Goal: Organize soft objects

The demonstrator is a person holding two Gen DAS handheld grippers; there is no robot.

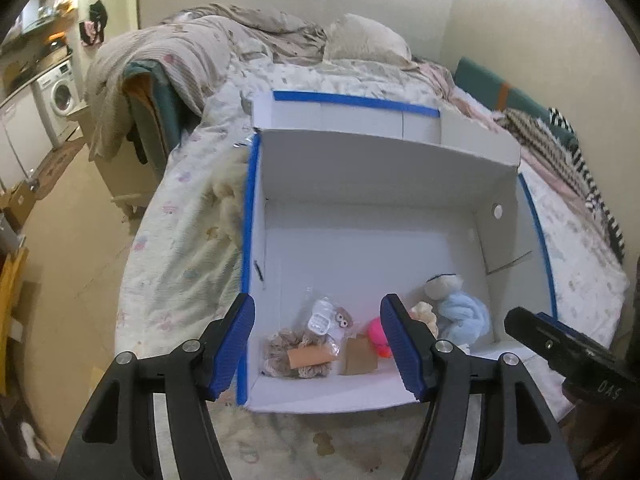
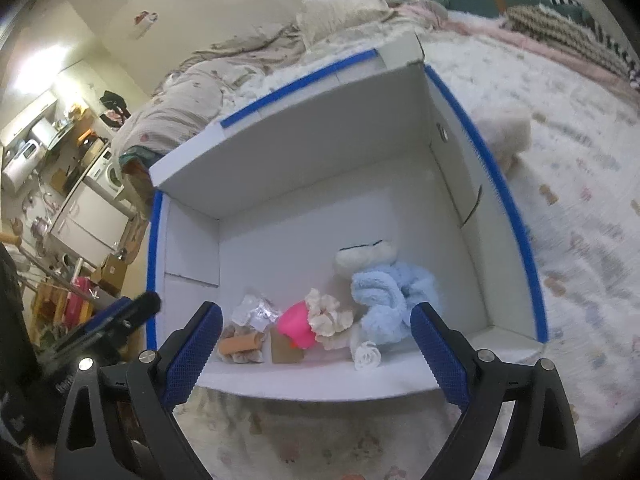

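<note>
- The soft things sit in a white box point(image 2: 304, 152) with blue tape on its edges, all bunched by the wall nearest me.
- A fluffy light blue toy point(image 2: 394, 300) lies to the right, with a cream plush point(image 2: 366, 258) touching its top.
- A bright pink toy point(image 2: 298, 322) is in the middle, and a cream ruffled scrunchie point(image 2: 326, 314) leans on it.
- A small white cloth rose point(image 2: 366, 354) lies right by the near wall.
- On the left is a clear bag point(image 1: 322, 316) and a beige scrunchie with an orange paper band point(image 1: 298, 354).
- A brown card tag point(image 1: 360, 356) lies between that scrunchie and the pink toy.
- My left claw point(image 1: 324, 346) is spread wide and holds nothing. It hangs over the near left corner of the box.
- My right claw point(image 2: 316, 354) is spread wide too, with nothing in it, above the near wall.
- The box rests on a bed point(image 2: 560, 208) with a pale printed cover.
- A pillow point(image 1: 366, 40) and crumpled blankets point(image 1: 192, 40) lie at the far end.
- A washing machine point(image 1: 60, 94) stands far off on the left.
</note>
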